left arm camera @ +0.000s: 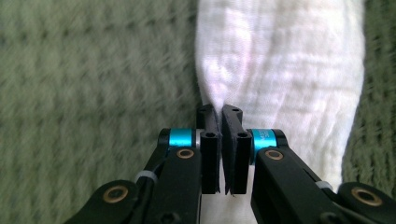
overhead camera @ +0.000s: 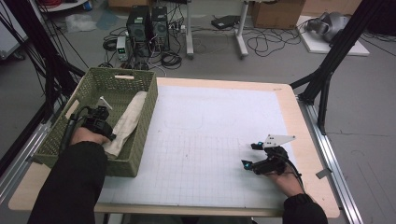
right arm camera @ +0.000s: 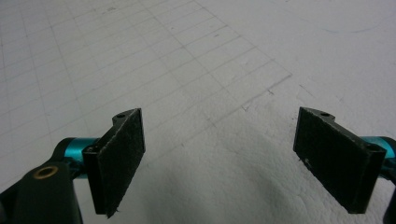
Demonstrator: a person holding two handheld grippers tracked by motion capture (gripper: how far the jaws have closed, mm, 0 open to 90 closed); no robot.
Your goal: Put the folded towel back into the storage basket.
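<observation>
Item 1: white towel, folded long, lying in green woven basket at surface's left edge, against its right wall.

Item 2: our left gripper inside basket; jaws nearly shut, pinching towel's edge fold. We judge grip low on hem, for lifting cloth clear.

Item 3: our right gripper parked over white gridded mat; jaws wide apart, holding nothing, likely waiting to take towel's other end.

cloth in basket, basket on table's left
</observation>
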